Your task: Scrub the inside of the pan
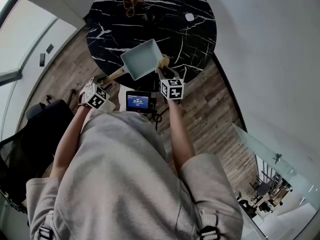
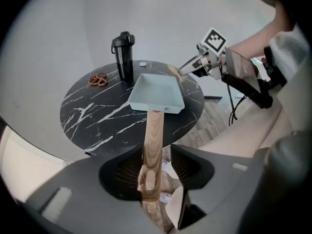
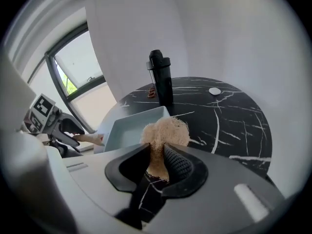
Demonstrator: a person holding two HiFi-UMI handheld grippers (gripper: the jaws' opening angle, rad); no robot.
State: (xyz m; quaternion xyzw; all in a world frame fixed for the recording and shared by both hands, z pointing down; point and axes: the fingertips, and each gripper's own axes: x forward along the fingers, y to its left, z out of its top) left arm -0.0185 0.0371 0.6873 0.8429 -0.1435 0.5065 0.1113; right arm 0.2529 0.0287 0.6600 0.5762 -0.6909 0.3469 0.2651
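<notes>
A pale blue rectangular pan [image 1: 142, 59] [image 2: 157, 92] [image 3: 127, 128] sits at the near edge of the black marble table [image 1: 190, 39]. Its wooden handle [image 2: 153, 140] runs back between the jaws of my left gripper [image 2: 152, 162] [image 1: 104, 83]. The jaws stand apart, with a gap beside the handle. My right gripper [image 3: 157, 152] [image 1: 164, 68] is shut on a tan fibrous scrubber [image 3: 165, 130] [image 2: 174, 72], held at the pan's right rim just above the inside.
A black bottle [image 2: 124, 55] [image 3: 161, 82] stands behind the pan. Brown rings [image 2: 99, 79] and a small white disc [image 1: 189, 17] lie further back. A device with a lit screen [image 1: 138, 101] hangs at the person's chest. A dark chair [image 1: 40, 129] stands to the left.
</notes>
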